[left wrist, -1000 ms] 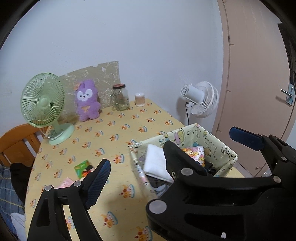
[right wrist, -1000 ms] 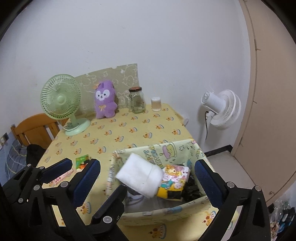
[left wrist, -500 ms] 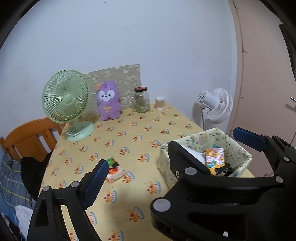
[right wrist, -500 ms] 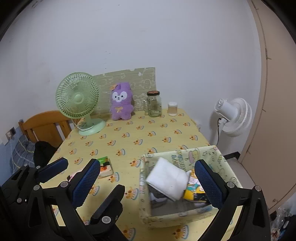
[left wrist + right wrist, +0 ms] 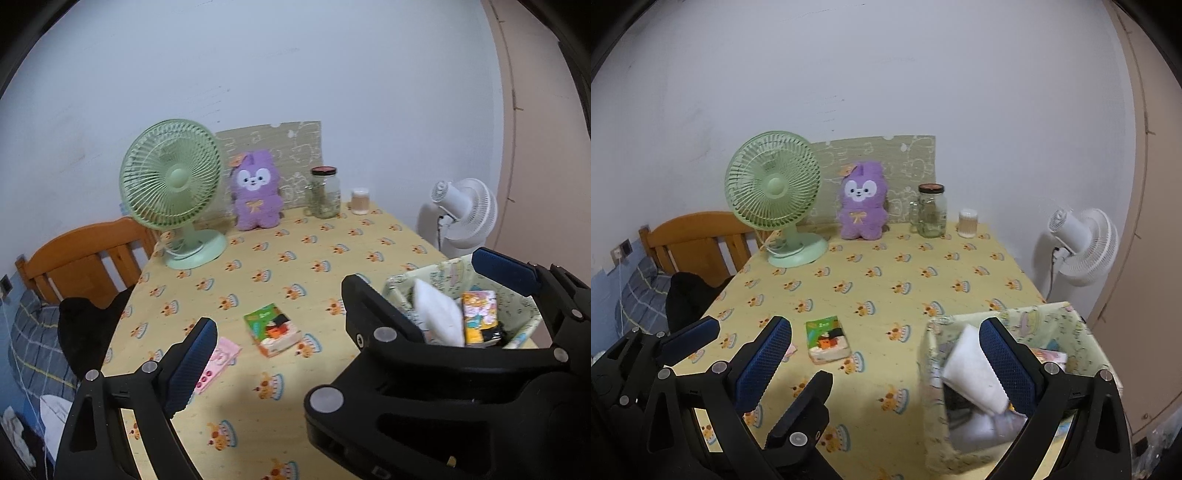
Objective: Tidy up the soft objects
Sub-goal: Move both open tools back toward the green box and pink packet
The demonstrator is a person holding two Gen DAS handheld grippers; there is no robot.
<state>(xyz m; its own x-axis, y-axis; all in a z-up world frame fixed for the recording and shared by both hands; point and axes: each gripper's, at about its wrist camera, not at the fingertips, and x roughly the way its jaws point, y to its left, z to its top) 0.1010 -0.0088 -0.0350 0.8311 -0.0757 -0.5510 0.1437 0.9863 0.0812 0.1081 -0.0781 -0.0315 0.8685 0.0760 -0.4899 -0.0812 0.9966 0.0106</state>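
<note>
Lettering on the green tissue pack point(image 5: 827, 339) is too small for us to read. We count two loose packs on the surface point(image 5: 886, 266): this one and a pink one point(image 5: 218, 363). We hold both tongs, left point(image 5: 343, 321) and right point(image 5: 886, 362), gaping and empty; the fabric basket point(image 5: 932, 373) holds a white roll point(image 5: 971, 373).

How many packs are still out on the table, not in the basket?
2. A green pack lies mid-table, left of the basket. A pink pack lies further left, partly behind the left gripper finger. Others may be hidden behind the grippers.
</note>
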